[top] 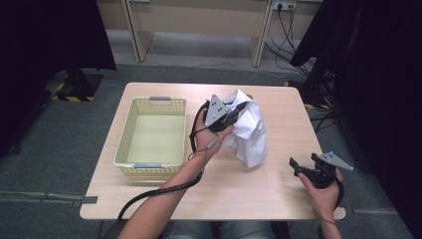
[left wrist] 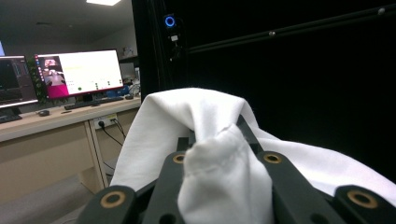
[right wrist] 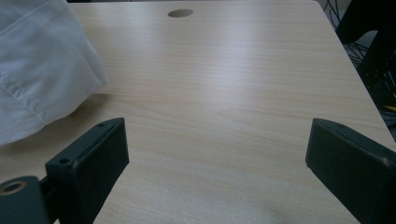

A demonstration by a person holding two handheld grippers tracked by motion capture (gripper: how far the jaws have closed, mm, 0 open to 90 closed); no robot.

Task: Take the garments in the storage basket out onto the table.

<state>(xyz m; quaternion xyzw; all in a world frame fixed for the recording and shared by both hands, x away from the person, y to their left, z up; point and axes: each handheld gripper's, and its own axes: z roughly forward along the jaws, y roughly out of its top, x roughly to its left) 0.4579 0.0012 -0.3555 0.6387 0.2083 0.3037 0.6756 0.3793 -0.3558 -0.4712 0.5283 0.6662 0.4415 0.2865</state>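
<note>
A white cloth (top: 250,130) hangs over the middle of the wooden table (top: 278,199), its lower end touching the top. My left gripper (top: 238,110) holds it up by a bunched fold, jaws shut on the fabric. In the left gripper view the white cloth (left wrist: 219,177) is pinched between the black jaws and drapes over them. My right gripper (top: 294,167) rests low near the table's right front corner, jaws wide open with nothing between them. The right gripper view has the cloth's hem (right wrist: 42,79) at the left, apart from the open right gripper (right wrist: 217,158).
A pale yellow plastic basket (top: 128,144) stands on the left half of the table, nothing seen inside. A round cable hole (right wrist: 180,13) sits in the tabletop near the far edge. Black curtains flank the table; desks and monitors (left wrist: 77,72) lie beyond.
</note>
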